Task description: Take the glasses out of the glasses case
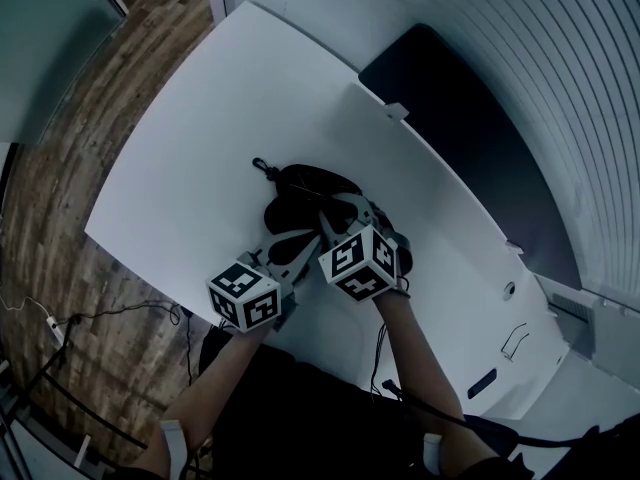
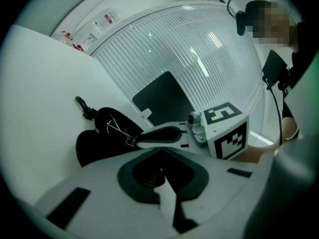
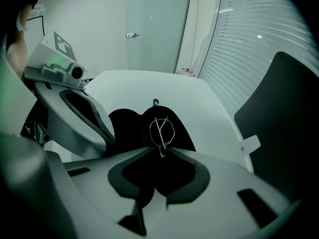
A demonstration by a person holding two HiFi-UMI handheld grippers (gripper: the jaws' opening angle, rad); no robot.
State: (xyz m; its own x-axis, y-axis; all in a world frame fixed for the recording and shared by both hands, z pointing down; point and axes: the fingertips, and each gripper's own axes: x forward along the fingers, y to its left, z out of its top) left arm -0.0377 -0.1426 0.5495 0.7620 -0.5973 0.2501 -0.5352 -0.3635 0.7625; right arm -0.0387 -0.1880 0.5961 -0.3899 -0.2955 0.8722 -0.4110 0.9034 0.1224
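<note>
The glasses, judged light, thin-wired and easily bent, were pinched at the frame's low edge by the right hand-held gripper inside the open glasses case on the tabletop, at 10 o'clock of the left hand-held gripper, whose jaws were pressed together

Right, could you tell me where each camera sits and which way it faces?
Head view: on the person's head, looking steeply down at the table, the open case, both forearms, left gripper and right gripper.
Left gripper view: on the left gripper, facing across the case toward the ribbed wall; shows the right gripper and the person.
Right gripper view: on the right gripper, facing a glass door; shows the left gripper.
Shared: both gripper views see the glasses at the right gripper's tips.
</note>
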